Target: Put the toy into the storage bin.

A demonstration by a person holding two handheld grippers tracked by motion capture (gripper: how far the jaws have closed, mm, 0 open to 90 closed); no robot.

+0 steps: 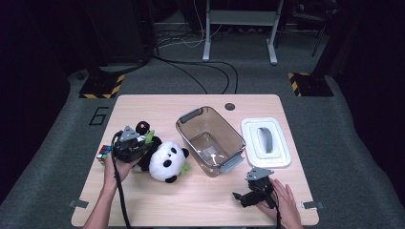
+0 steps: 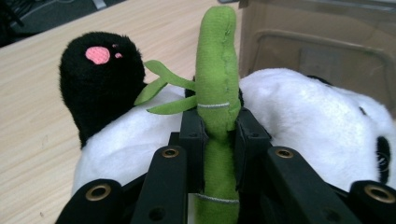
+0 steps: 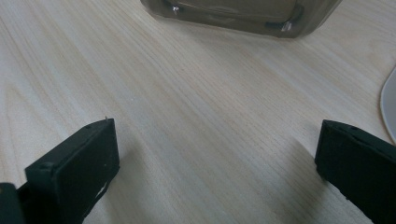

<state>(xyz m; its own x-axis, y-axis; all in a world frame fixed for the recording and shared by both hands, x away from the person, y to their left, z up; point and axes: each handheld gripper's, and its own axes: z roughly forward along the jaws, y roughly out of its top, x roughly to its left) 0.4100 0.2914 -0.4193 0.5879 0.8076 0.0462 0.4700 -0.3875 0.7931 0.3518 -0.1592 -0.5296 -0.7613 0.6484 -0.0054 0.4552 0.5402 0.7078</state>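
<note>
A black-and-white panda plush (image 1: 167, 162) lies left of centre on the wooden table (image 1: 191, 200), a green bamboo stalk (image 2: 215, 70) sewn to it. My left gripper (image 1: 142, 143) sits over the plush's left side. In the left gripper view the left gripper (image 2: 217, 123) is shut on that stalk, its black pads (image 2: 192, 133) pressing both sides, with the black paw (image 2: 100, 79) and white body (image 2: 322, 116) behind. My right gripper (image 1: 240, 197) rests open near the front right edge. In its own view the right gripper (image 3: 217, 154) has only bare wood between the wide-apart jaws.
A clear plastic bin (image 1: 229, 125) with grey handles stands at the table's middle, empty. Its white lid (image 1: 282, 143) lies to the right. A colour cube (image 1: 103, 153) sits by the left edge. The bin's wall (image 3: 243, 14) is ahead of the right gripper.
</note>
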